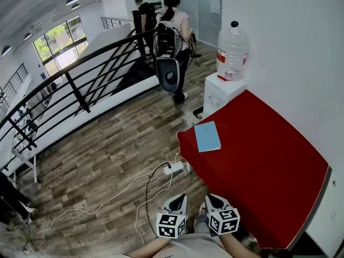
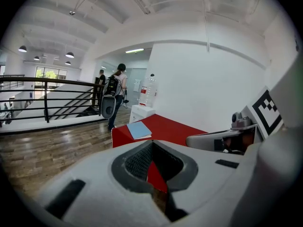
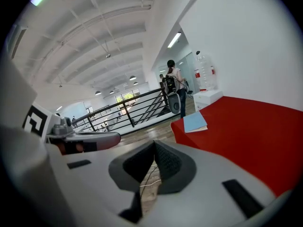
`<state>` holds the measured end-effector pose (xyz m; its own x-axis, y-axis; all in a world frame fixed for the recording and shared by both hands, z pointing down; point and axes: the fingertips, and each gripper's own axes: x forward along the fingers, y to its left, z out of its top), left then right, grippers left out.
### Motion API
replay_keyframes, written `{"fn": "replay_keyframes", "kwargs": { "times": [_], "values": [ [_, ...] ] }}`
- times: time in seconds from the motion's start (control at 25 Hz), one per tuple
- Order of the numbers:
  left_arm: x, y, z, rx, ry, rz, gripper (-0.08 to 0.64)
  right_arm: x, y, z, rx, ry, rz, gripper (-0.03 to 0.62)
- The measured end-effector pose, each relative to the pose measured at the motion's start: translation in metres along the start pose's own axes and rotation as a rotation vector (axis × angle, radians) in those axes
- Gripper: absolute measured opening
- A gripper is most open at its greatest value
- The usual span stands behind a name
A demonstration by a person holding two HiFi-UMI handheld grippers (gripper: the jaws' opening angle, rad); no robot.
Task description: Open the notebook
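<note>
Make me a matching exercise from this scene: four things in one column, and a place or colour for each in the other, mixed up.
Things:
1 notebook
2 water bottle
3 power strip
4 table

Descriptions:
A on the white cabinet
B red top
C on the wooden floor
D light blue, closed, lying on the table

Pairs: 1-D; 2-A; 3-C; 4-B

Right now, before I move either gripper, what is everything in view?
notebook: one, light blue, closed, at the table's left edge
table: one, red, right side
water bottle: one, clear, on the cabinet
cabinet: one, white, beyond the table
power strip: one, white, floor beside the table
railing: one, black, left
people: two, far end
left gripper: one, white, shut, empty
right gripper: one, white, shut, empty
</note>
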<state>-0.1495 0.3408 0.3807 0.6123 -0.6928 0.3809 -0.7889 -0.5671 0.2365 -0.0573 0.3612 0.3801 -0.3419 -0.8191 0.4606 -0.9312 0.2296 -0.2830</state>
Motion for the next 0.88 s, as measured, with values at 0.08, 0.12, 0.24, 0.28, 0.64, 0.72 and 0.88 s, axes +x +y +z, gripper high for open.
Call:
{"fn": "replay_keyframes", "kwargs": {
  "times": [0.08, 0.12, 0.24, 0.28, 0.64, 0.72, 0.88],
  "values": [
    [0.016, 0.005, 0.006, -0.004, 0.001, 0.013, 0.006, 0.013, -0.010, 0.008, -0.003, 0.004, 0.015, 0.006],
    [0.024, 0.007, 0.009, -0.006, 0.003, 0.020, 0.006, 0.020, -0.016, 0.012, -0.005, 0.007, 0.024, 0.006],
    [0.055, 0.011, 0.023, -0.005, 0.004, 0.039, 0.006, 0.042, -0.040, 0.032, -0.014, 0.011, 0.043, 0.006],
    [0.066, 0.012, 0.029, -0.001, 0.001, 0.046, 0.006, 0.050, -0.050, 0.040, -0.017, 0.010, 0.048, 0.006],
    [0.161, 0.012, 0.072, -0.012, -0.009, 0.086, 0.006, 0.096, -0.125, 0.100, -0.045, 0.005, 0.080, 0.006],
    [0.174, 0.010, 0.079, -0.018, -0.009, 0.095, 0.006, 0.102, -0.140, 0.108, -0.041, 0.011, 0.083, 0.006],
    [0.192, 0.012, 0.087, -0.024, -0.008, 0.113, 0.006, 0.118, -0.157, 0.120, -0.036, 0.015, 0.097, 0.006]
  ]
}}
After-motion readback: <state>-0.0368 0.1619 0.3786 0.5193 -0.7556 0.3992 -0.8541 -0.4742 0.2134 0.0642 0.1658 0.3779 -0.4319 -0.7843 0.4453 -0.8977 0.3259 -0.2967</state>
